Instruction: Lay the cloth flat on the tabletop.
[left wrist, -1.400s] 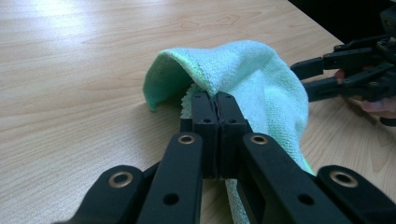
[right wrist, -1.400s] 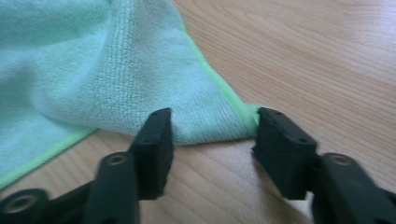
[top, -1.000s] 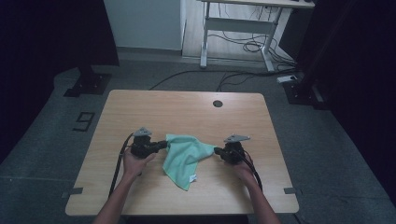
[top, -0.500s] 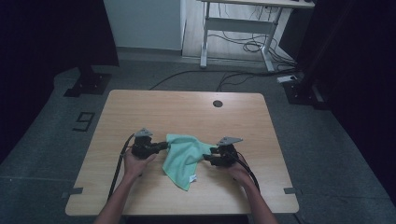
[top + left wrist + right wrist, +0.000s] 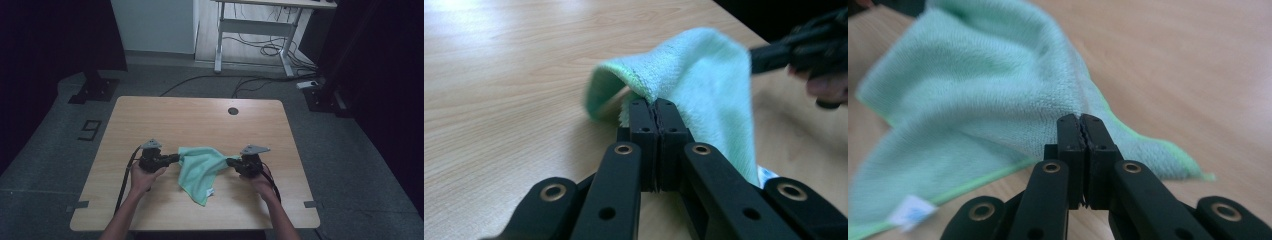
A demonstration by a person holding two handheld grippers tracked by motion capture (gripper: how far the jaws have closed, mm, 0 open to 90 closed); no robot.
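Observation:
A mint-green cloth [image 5: 200,167] lies on the wooden table [image 5: 200,120], stretched between both grippers. My left gripper [image 5: 178,157] is shut on the cloth's left corner; in the left gripper view the jaws [image 5: 655,102] pinch the raised fold of cloth [image 5: 704,75]. My right gripper [image 5: 229,161] is shut on the cloth's right edge, its jaws having just closed there. In the right gripper view the jaws [image 5: 1080,117] meet on the cloth's hem [image 5: 973,75]. The lower part of the cloth, with a white label [image 5: 212,191], rests flat on the table.
A round cable hole [image 5: 233,110] sits near the table's far edge. Behind the table stand a white desk frame [image 5: 255,30] with floor cables and a black stand base [image 5: 95,87]. The other hand's gripper [image 5: 794,47] shows at the far right of the left gripper view.
The right gripper moved left to the cloth's right edge, took hold and drew it back to the right, lifting it slightly. The left gripper stayed put, still holding its corner.

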